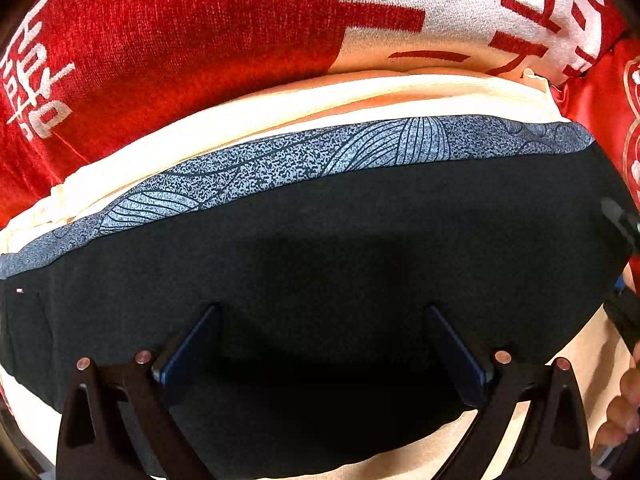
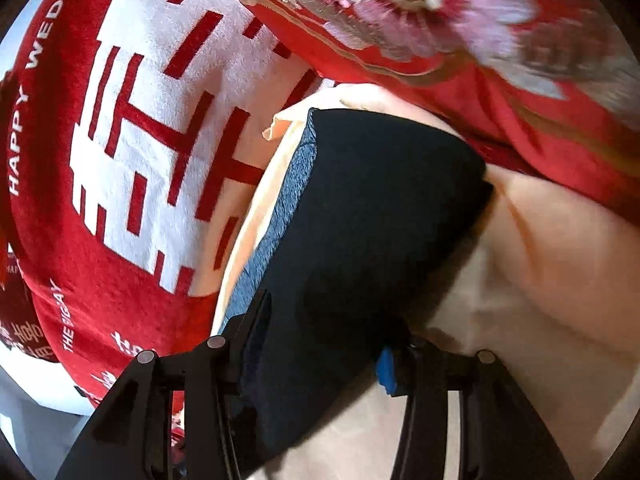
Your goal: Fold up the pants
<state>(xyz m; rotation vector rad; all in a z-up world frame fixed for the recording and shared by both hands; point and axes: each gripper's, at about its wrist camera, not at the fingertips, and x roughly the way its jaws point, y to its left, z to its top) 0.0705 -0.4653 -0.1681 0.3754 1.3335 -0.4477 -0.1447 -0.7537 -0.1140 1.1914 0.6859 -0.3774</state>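
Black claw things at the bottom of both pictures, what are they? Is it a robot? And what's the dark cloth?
No robot here. A person holds a two-finger grabber in each hand, and each grabber has a little camera looking along its fingers. So one picture comes from the left gripper and the other from the right gripper. The round, bendy look comes from the cameras' lenses.

The dark cloth is a pair of black pants with a speckled grey-blue band along one edge. They lie on a cream cloth, on top of a red blanket with white writing. A flowery red cloth lies beside it.

The left gripper is open above the pants. The pants sit between the right gripper's fingers; I can't tell if it squeezes them.
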